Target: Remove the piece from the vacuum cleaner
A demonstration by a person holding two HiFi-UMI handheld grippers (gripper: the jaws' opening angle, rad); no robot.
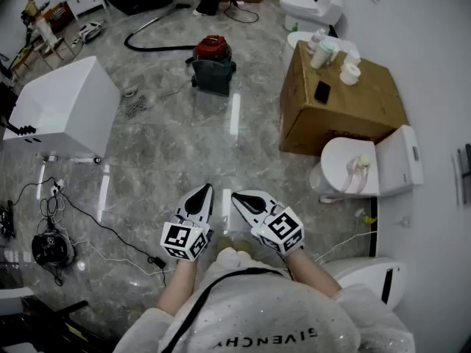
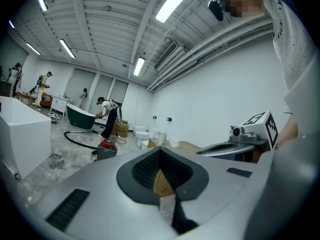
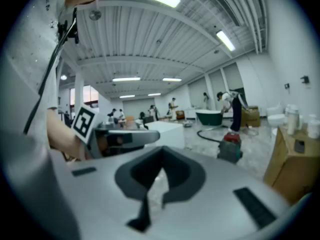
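The vacuum cleaner [image 1: 213, 65] has a red top and a grey drum and stands on the marble floor well ahead of me. Its black hose [image 1: 151, 44] curls off to the left. The vacuum cleaner [image 2: 106, 148] is small in the left gripper view, and it [image 3: 231, 146] shows at the right of the right gripper view. My left gripper [image 1: 199, 199] and right gripper [image 1: 245, 202] are held side by side close to my body, far from the vacuum. Both are shut with nothing between the jaws, as the left gripper [image 2: 160, 151] and right gripper [image 3: 161, 153] show in their own views.
A cardboard box [image 1: 346, 112] carrying bottles and cups stands to the right, with a toilet [image 1: 368, 169] in front of it. A white block [image 1: 66, 109] sits at the left. Cables [image 1: 96, 225] and a black round device [image 1: 50, 248] lie on the floor at lower left.
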